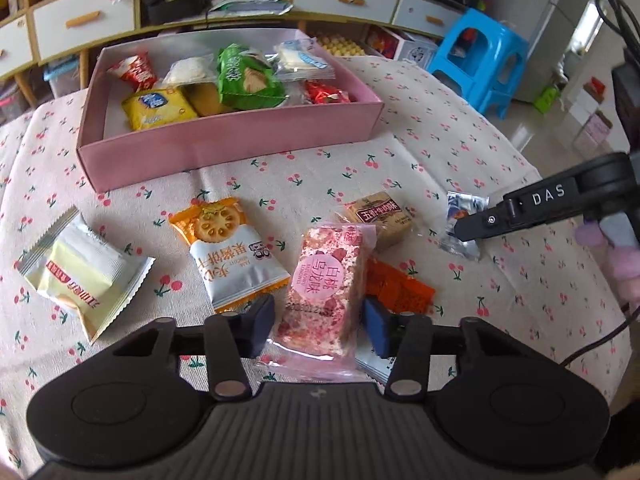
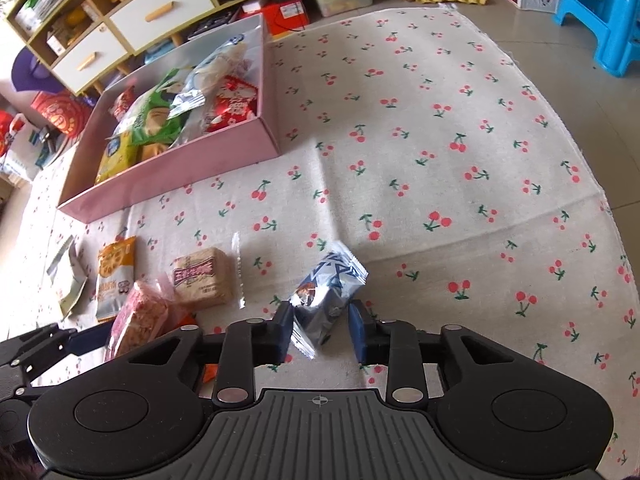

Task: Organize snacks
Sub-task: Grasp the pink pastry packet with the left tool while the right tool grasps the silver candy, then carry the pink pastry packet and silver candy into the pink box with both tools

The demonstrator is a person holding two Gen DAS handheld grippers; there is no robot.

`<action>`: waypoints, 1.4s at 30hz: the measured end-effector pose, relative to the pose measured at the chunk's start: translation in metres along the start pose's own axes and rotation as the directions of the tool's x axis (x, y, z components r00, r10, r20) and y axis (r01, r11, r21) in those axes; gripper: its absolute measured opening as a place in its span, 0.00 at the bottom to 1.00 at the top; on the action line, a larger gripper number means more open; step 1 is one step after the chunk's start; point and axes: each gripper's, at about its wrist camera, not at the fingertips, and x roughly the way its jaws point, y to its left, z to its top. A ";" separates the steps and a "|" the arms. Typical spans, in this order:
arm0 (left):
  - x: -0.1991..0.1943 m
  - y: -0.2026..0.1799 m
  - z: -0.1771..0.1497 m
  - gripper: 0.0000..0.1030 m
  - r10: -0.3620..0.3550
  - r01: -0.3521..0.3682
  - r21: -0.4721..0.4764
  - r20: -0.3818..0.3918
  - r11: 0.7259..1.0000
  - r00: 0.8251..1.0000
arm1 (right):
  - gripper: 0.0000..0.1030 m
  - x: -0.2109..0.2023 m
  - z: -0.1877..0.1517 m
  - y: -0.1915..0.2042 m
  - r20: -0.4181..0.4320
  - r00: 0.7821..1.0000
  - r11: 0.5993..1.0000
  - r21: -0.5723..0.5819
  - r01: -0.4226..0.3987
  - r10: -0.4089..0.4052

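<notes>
A pink box [image 1: 224, 148] with several snack packets stands at the back of the cherry-print cloth; it also shows in the right wrist view [image 2: 176, 168]. My left gripper [image 1: 316, 326] is open, its fingers on either side of a pink nougat bar [image 1: 324, 288] that lies on the cloth. My right gripper [image 2: 320, 332] is open around a silver-blue packet [image 2: 328, 292], not clamped on it; this packet also shows in the left wrist view [image 1: 464, 220]. An orange-and-white biscuit packet [image 1: 232, 248], a pale yellow packet [image 1: 84, 272], a brown square packet [image 1: 380, 216] and an orange wrapper [image 1: 400, 288] lie loose nearby.
A low cabinet with white drawers [image 1: 84, 24] runs behind the box. A blue plastic stool [image 1: 480, 56] stands on the floor at the right. The cloth's edge [image 2: 592, 152] meets tiled floor on the right. The right gripper's arm [image 1: 560, 200] reaches in from the right.
</notes>
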 end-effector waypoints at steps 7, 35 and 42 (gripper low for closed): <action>-0.004 0.000 0.001 0.34 0.004 -0.004 -0.040 0.002 0.999 1.000 | 0.34 0.005 0.002 -0.002 0.015 1.000 0.999 0.035 -0.004 0.004; -0.033 0.029 0.017 0.32 0.010 0.006 -0.224 0.074 0.975 0.997 | 0.26 -0.001 0.014 0.021 0.036 0.999 0.992 0.121 -0.035 0.031; -0.043 0.046 0.025 0.32 0.038 -0.003 -0.309 0.109 0.951 0.993 | 0.27 -0.008 0.025 0.038 0.073 0.994 0.988 0.128 -0.090 0.081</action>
